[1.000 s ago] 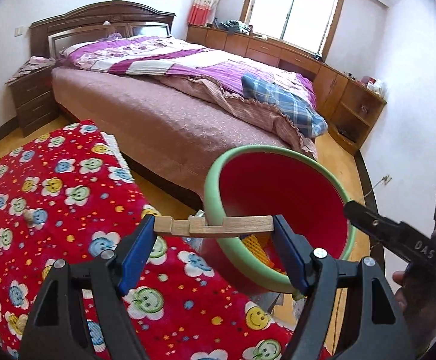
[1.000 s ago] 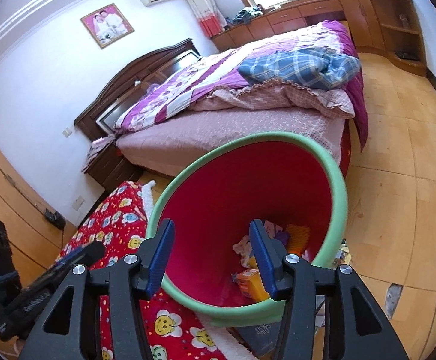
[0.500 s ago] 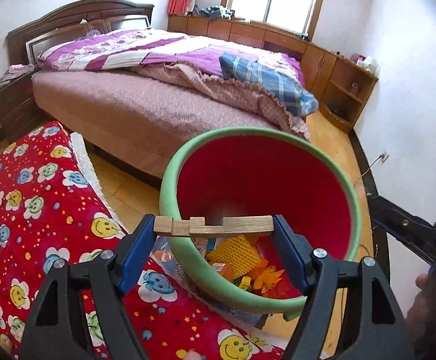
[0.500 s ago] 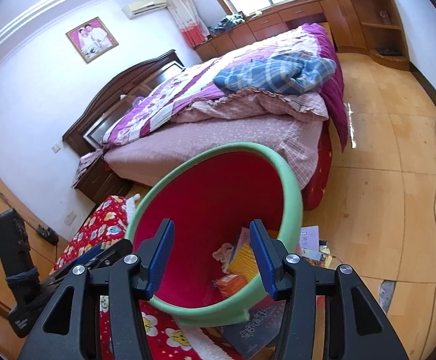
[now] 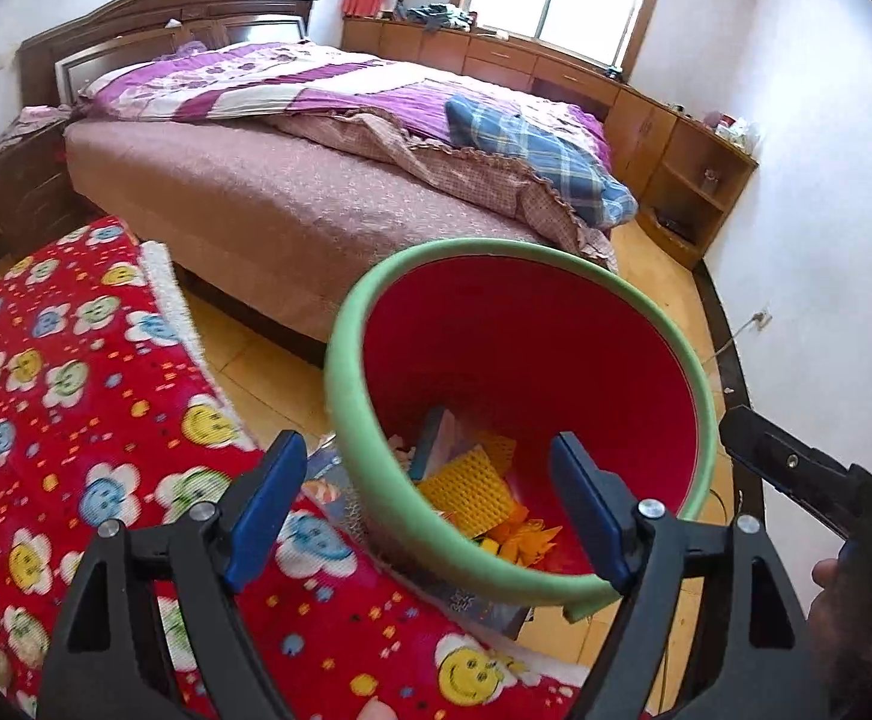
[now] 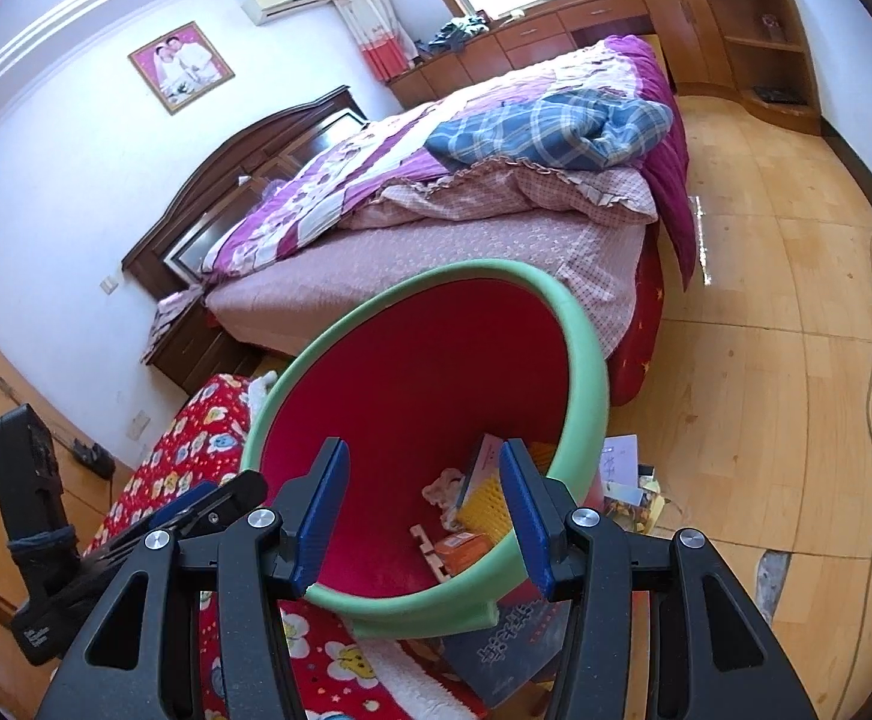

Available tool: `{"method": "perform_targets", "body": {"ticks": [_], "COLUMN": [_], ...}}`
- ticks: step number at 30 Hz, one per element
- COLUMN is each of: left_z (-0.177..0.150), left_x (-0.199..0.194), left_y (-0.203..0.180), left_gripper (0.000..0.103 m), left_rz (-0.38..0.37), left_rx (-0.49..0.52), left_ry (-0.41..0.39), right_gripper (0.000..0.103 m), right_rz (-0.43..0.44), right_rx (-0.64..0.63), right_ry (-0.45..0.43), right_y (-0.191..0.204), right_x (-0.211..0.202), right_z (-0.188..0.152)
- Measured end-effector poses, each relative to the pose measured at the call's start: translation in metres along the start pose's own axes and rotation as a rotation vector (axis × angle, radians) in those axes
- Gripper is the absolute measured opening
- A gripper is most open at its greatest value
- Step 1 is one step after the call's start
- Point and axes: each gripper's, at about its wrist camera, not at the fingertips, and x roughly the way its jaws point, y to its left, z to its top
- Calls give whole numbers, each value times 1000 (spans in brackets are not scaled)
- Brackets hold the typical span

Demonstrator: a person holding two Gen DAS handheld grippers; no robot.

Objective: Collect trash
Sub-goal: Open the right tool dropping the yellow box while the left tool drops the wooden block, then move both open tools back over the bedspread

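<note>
Left gripper (image 5: 429, 495) first: its jaws have just been opening and stand wide, nothing between the blue pads, which straddle the near rim of the green-rimmed red bin (image 5: 345, 396). The wooden piece (image 6: 432, 549) lies down in the bin, beyond the fingertips, beside a yellow ridged pad (image 5: 466, 489) and orange scraps (image 5: 526, 540). Under the left finger, a red flowered blanket (image 5: 75, 396). Over to the right gripper (image 6: 426, 507): half spread, empty, pads hovering above the same rim; a book (image 6: 496, 642) lies under the bin, below the right finger.
</note>
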Motion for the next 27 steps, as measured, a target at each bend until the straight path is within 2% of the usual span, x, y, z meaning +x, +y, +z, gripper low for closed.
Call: {"method": "perform_targets", "body": {"ticks": [12, 18, 22, 27], "left_z": [-18, -31, -43, -58], "left_x": [-56, -94, -121, -152], "left_y": [42, 58, 69, 82], "left_gripper": [82, 82, 82, 82], "left_rz": [121, 178, 206, 258], "left_rx": [-142, -168, -194, -221], "left_ry": [-29, -73, -100, -131], "right_gripper": [60, 63, 69, 70], "right_rz": [47, 80, 106, 134], "right_rx": [-83, -157, -215, -283], "right_ry": [23, 41, 28, 11], "right_y": [43, 75, 98, 123], "right_x": [-6, -11, -19, -30], "right_z": [-17, -33, -44, -60]}}
